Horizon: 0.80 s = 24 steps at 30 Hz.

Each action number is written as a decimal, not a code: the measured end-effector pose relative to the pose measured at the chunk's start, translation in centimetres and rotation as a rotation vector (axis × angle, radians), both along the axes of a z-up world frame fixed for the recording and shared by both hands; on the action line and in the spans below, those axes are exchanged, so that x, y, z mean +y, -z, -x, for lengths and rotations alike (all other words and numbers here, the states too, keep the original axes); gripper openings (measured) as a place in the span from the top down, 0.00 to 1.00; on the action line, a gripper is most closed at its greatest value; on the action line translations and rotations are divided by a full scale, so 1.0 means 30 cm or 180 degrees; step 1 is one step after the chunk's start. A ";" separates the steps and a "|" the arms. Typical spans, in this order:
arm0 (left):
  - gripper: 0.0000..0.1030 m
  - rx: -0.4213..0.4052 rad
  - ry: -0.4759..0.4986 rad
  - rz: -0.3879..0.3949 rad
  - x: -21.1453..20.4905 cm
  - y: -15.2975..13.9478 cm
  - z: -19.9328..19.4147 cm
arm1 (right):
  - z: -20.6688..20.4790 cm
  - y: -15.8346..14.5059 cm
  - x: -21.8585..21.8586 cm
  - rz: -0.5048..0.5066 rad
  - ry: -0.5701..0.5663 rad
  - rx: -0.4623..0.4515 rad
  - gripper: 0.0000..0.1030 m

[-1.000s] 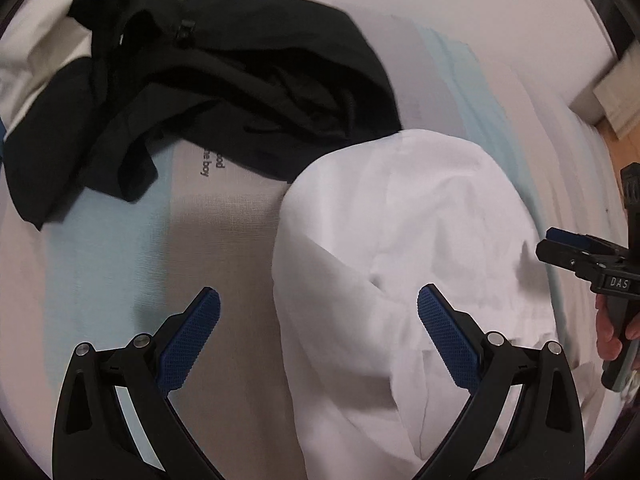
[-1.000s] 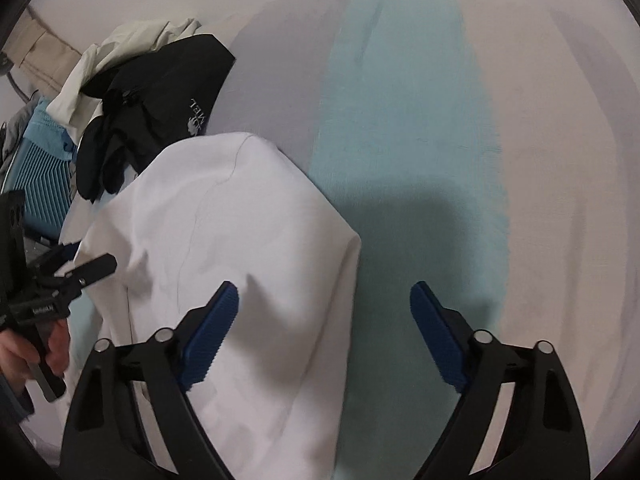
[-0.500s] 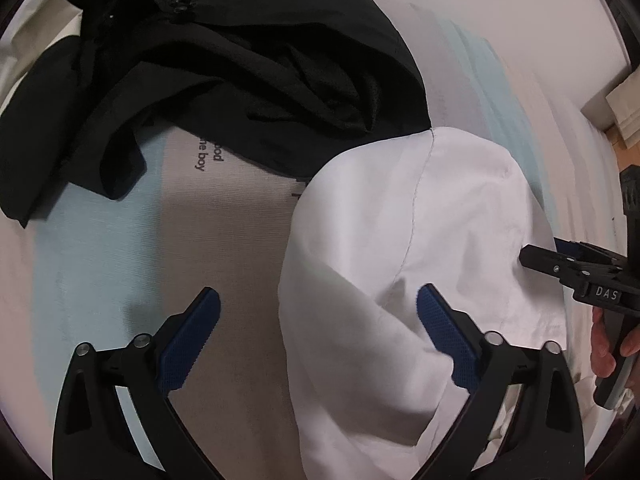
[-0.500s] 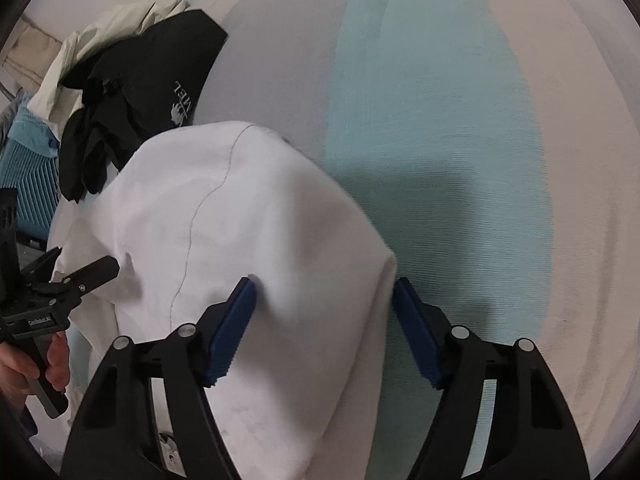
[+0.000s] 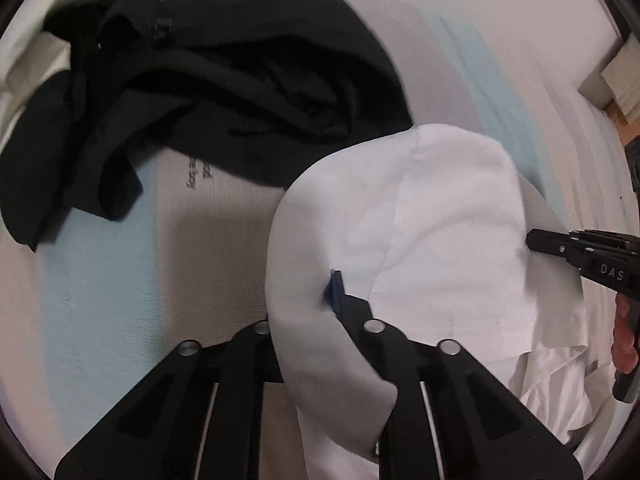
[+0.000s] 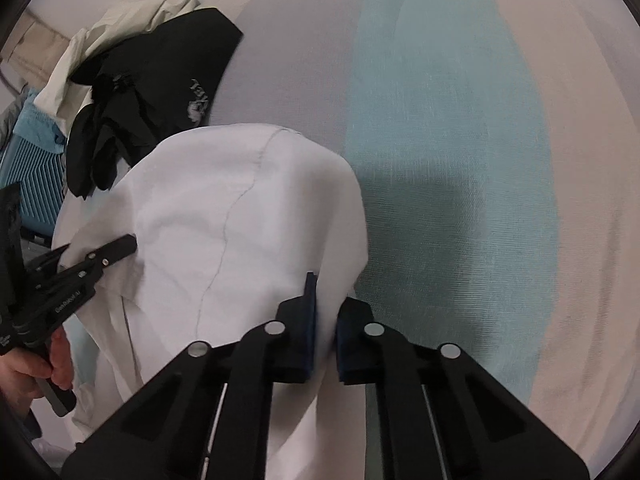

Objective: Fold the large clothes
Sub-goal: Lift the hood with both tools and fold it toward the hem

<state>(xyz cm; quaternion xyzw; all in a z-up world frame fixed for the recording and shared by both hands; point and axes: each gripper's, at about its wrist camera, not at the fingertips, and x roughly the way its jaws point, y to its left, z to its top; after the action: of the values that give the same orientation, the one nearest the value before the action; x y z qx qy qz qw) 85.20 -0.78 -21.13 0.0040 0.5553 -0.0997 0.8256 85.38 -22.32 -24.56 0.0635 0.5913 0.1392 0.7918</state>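
Clamping the white garment point(image 5: 420, 216), the left gripper point(image 5: 320, 300) has its jaws closed on a fold at the cloth's left side. The right gripper point(image 6: 324, 312) is likewise pinched onto the garment's right edge. The garment lies bunched on the striped bed sheet point(image 6: 460, 140), near a black jacket point(image 5: 224, 92) farther left.

White shirt point(image 5: 440, 220), plain w/ a thin seam line. Black jacket point(image 5: 224, 92) w/ a small white logo, cream garment point(image 6: 120, 28) under it at the bed's far corner. Bedsheet point(image 6: 460, 120) = wide stripes, grey/pale teal/beige. Grippers black w/ blue pads point(image 6: 310, 312). Teal ribbed basket point(image 6: 28, 184) by the bed's edge.
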 end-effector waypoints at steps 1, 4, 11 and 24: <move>0.93 -0.0047 0.0002 0.0010 0.000 -0.013 0.009 | 0.009 -0.013 0.006 0.0012 -0.0025 -0.0027 0.95; 0.94 -0.0177 0.0050 -0.0031 -0.008 -0.058 0.049 | 0.038 -0.060 0.017 0.0053 -0.0057 -0.0125 0.96; 0.94 -0.0352 0.0124 -0.0131 -0.001 -0.165 0.153 | 0.132 -0.187 0.044 0.0203 -0.0181 -0.0314 0.96; 0.95 -0.0785 0.0326 -0.0268 -0.027 -0.389 0.430 | 0.461 -0.413 0.039 0.0302 -0.0312 -0.0725 0.96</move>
<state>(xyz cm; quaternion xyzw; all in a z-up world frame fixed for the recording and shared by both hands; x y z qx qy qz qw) 72.31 -1.60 -9.46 0.0793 0.4524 -0.1171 0.8805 71.55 -21.15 -12.18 -0.0192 0.5058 0.1559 0.8482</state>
